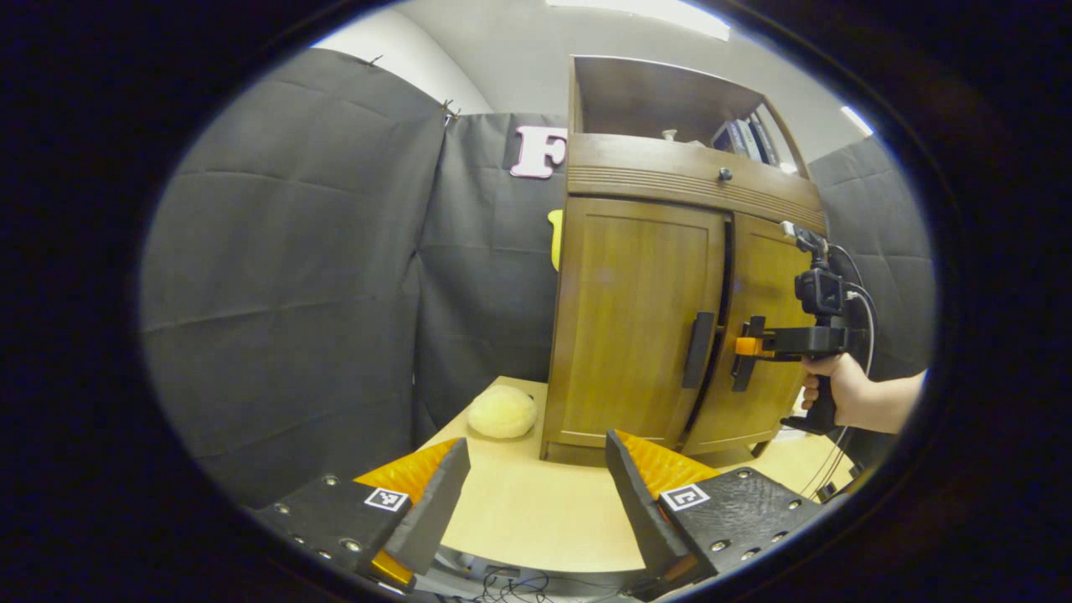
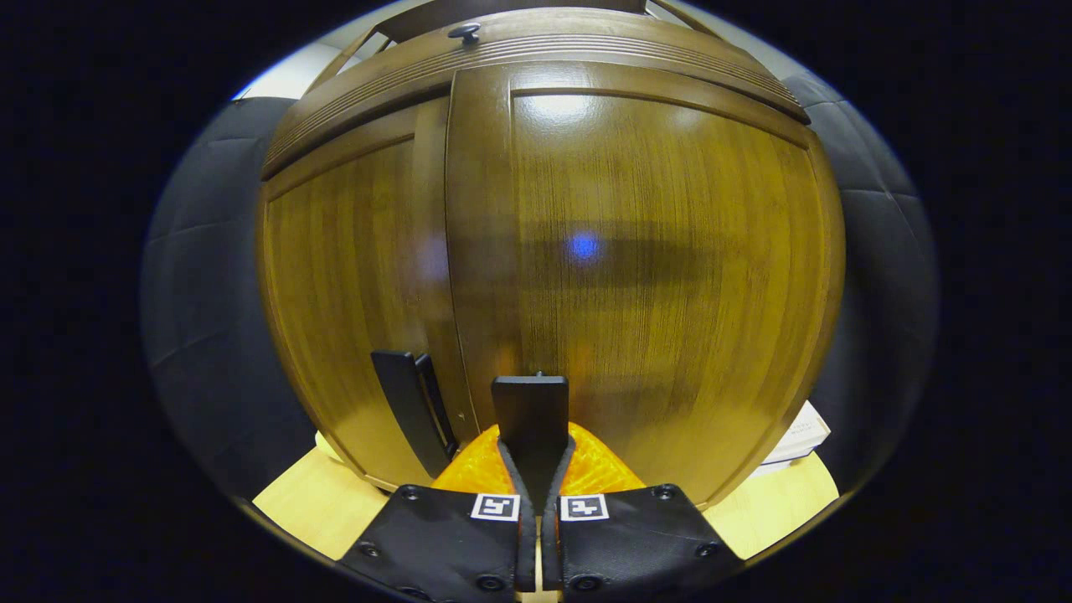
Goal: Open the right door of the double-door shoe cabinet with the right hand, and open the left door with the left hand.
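A brown wooden shoe cabinet (image 1: 636, 318) stands on a light table. Its left door (image 1: 628, 310) carries a black upright handle (image 1: 699, 349). The right door (image 2: 662, 268) has a matching handle (image 2: 529, 414), and my right gripper (image 2: 536, 445) is shut on it, both fingers pressed to its sides. In the left gripper view that right gripper (image 1: 748, 346) shows at the right door's handle, held by a hand (image 1: 837, 389). A dark gap runs between the two doors. My left gripper (image 1: 536, 465) hangs open over the table, short of the cabinet, nothing between its fingers.
A pale yellow fluffy ball (image 1: 502, 410) lies on the table (image 1: 519, 511) left of the cabinet. Above the doors are a drawer with a small knob (image 1: 724, 174) and an open shelf holding books (image 1: 745, 134). A white box (image 2: 800, 440) sits by the cabinet's right side.
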Tool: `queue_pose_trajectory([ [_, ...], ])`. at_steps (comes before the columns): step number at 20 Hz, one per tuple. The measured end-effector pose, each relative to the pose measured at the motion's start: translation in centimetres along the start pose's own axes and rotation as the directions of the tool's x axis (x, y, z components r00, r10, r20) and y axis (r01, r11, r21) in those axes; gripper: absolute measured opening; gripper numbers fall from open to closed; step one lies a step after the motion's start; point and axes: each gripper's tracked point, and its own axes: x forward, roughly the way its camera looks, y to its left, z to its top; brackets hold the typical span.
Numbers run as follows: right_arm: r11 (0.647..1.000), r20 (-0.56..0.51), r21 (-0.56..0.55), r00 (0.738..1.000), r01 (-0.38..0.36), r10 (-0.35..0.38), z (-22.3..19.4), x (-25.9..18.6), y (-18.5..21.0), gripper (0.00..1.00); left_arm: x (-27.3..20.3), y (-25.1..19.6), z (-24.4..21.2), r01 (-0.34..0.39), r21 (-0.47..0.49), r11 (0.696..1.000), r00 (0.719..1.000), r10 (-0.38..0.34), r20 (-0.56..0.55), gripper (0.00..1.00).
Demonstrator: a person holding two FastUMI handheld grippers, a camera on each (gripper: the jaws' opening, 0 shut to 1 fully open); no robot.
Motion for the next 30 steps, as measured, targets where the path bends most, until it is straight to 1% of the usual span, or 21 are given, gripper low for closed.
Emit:
queue_pose_trajectory([
  [1, 1.000, -0.001, -0.002, 1.000, 0.000, 0.000, 0.0, -0.6, 0.0, 0.01, 0.0, 0.0, -0.3, 0.003, -0.008, 1.000, 1.000, -0.003, -0.007, 0.92],
  [4, 1.000, -0.017, 0.004, 1.000, -0.006, 0.007, -0.1, -1.9, -0.1, 0.01, 0.6, -0.4, -0.3, 0.026, -0.039, 0.999, 0.999, -0.026, -0.018, 0.92],
  [7, 1.000, -0.027, -0.008, 1.000, -0.009, 0.008, -0.5, -3.3, -0.3, 0.01, 1.6, -1.9, 0.1, 0.076, -0.071, 0.995, 0.997, -0.078, -0.018, 0.92],
  [10, 1.000, -0.029, -0.012, 0.999, -0.018, 0.017, -0.6, -4.5, -0.5, 0.01, 2.5, -2.8, 0.6, 0.109, -0.065, 0.992, 0.994, -0.109, 0.002, 0.92],
  [11, 1.000, -0.029, -0.014, 0.999, -0.026, 0.026, -1.0, -5.0, -0.7, 0.04, 2.8, -3.3, 0.9, 0.113, -0.057, 0.992, 0.994, -0.113, 0.010, 0.92],
  [13, 0.999, -0.031, -0.012, 0.998, -0.048, 0.048, -1.8, -6.3, -1.0, 0.04, 2.6, -4.3, 1.9, 0.103, -0.035, 0.994, 0.994, -0.102, 0.027, 0.92],
  [14, 0.998, -0.030, -0.015, 0.998, -0.061, 0.060, -2.0, -6.7, -1.2, 0.01, 1.9, -4.8, 2.4, 0.093, -0.025, 0.995, 0.995, -0.092, 0.037, 0.92],
  [15, 0.997, -0.027, -0.016, 0.997, -0.073, 0.072, -2.9, -7.5, -1.5, 0.04, 1.7, -5.3, 2.9, 0.085, -0.019, 0.996, 0.995, -0.084, 0.046, 0.92],
  [18, 0.993, -0.029, -0.021, 0.993, -0.118, 0.117, -3.5, -9.3, -2.4, 0.04, 1.6, -7.8, 3.6, 0.074, -0.008, 0.997, 0.996, -0.074, 0.058, 0.92],
  [19, 0.991, -0.030, -0.022, 0.991, -0.132, 0.132, -3.7, -10.0, -2.8, 0.01, 1.7, -8.7, 3.7, 0.074, -0.004, 0.997, 0.996, -0.073, 0.053, 0.92],
  [20, 0.989, -0.030, -0.023, 0.989, -0.145, 0.144, -3.8, -10.7, -3.3, 0.04, 1.7, -9.9, 3.9, 0.077, -0.006, 0.997, 0.996, -0.076, 0.055, 0.92],
  [23, 0.983, -0.032, -0.027, 0.983, -0.180, 0.179, -4.4, -12.7, -4.7, 0.04, 1.2, -13.3, 5.0, 0.096, -0.014, 0.995, 0.993, -0.095, 0.073, 0.92],
  [25, 0.979, -0.031, -0.031, 0.979, -0.202, 0.201, -4.7, -13.9, -5.6, 0.04, 0.9, -15.3, 4.8, 0.103, -0.008, 0.995, 0.992, -0.102, 0.074, 0.92],
  [26, 0.977, -0.030, -0.032, 0.977, -0.213, 0.212, -4.8, -14.5, -6.0, 0.01, 0.6, -16.0, 4.9, 0.100, -0.002, 0.995, 0.992, -0.100, 0.075, 0.92],
  [27, 0.974, -0.030, -0.033, 0.975, -0.223, 0.222, -5.1, -15.0, -6.6, 0.04, 0.4, -16.7, 4.9, 0.099, 0.002, 0.995, 0.992, -0.098, 0.076, 0.92],
  [28, 0.972, -0.030, -0.030, 0.972, -0.233, 0.232, -5.2, -15.4, -7.1, 0.01, 0.1, -17.4, 5.0, 0.097, 0.003, 0.995, 0.992, -0.097, 0.077, 0.92],
  [29, 0.970, -0.031, -0.027, 0.970, -0.242, 0.241, -5.3, -15.8, -7.6, 0.07, -0.3, -18.0, 5.1, 0.092, 0.003, 0.996, 0.993, -0.092, 0.077, 0.92],
  [30, 0.968, -0.030, -0.030, 0.968, -0.250, 0.249, -5.3, -16.1, -8.1, 0.07, -0.5, -18.7, 4.9, 0.087, 0.004, 0.996, 0.993, -0.087, 0.079, 0.92],
])
